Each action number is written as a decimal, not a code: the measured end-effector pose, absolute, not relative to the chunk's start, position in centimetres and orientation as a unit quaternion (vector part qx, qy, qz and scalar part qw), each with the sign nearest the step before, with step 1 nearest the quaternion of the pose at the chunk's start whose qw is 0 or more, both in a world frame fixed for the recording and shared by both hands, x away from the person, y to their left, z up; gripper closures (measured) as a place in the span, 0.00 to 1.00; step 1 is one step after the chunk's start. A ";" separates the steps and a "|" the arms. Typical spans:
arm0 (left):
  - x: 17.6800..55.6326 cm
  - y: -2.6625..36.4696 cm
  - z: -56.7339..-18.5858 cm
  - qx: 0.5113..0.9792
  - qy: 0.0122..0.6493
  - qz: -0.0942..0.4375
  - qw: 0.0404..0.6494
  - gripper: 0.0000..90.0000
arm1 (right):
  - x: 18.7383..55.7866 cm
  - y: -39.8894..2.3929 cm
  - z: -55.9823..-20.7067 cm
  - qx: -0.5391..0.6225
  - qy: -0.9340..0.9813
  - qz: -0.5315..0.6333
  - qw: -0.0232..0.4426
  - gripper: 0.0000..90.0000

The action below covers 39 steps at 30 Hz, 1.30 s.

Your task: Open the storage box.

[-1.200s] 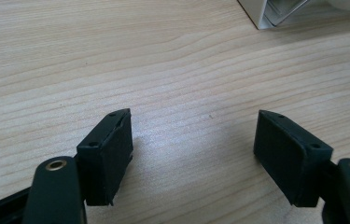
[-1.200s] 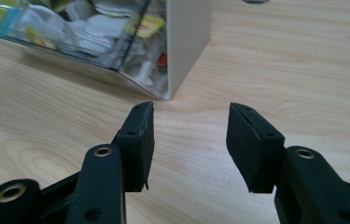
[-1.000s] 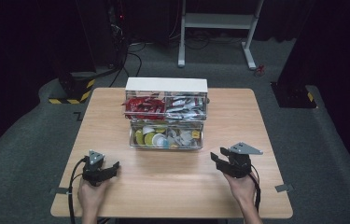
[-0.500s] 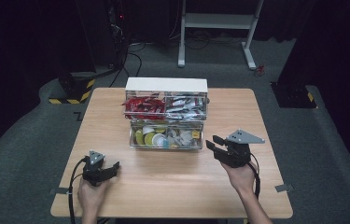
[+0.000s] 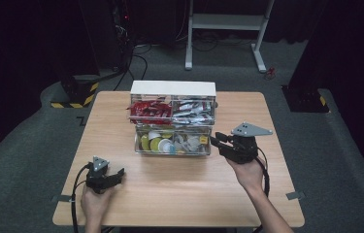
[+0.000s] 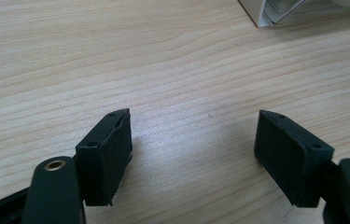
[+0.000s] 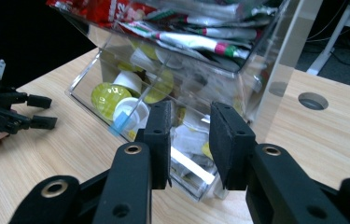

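Behind clear bin (image 5: 172, 141) walls, blurred contents

Grey carpet (image 5: 344, 160), white table frame (image 5: 228, 22) behind

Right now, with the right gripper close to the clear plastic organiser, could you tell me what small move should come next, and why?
Probably ease the right gripper a little further toward the near right corner of the clear plastic organiser's lower drawer. Its jaws stand partly open with nothing between them, aimed at that corner and just short of it. The left gripper rests open on the wooden table, away from the organiser.
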<state>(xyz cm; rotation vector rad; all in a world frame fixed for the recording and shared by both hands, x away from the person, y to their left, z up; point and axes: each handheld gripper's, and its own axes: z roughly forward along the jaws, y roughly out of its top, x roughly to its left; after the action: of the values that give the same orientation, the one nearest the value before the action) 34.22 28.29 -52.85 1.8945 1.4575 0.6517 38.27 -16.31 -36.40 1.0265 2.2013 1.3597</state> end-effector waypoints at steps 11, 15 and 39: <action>34.2 28.3 -52.9 0.723 0.556 0.249 0.326 0.31 | 39.6 -14.6 -35.0 0.350 0.779 0.481 0.199 0.82; 34.3 28.3 -52.9 0.723 0.556 0.249 0.326 0.31 | 40.1 -13.9 -34.8 0.349 0.780 0.480 0.201 0.83; 34.3 28.3 -52.8 0.724 0.555 0.249 0.325 0.31 | 41.8 -12.1 -33.7 0.357 0.767 0.488 0.213 0.81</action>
<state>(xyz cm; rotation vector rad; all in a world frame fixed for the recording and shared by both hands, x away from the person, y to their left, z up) 34.27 28.29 -52.85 1.8975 1.4552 0.6522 41.81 -12.14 -33.66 0.9918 2.1304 1.3538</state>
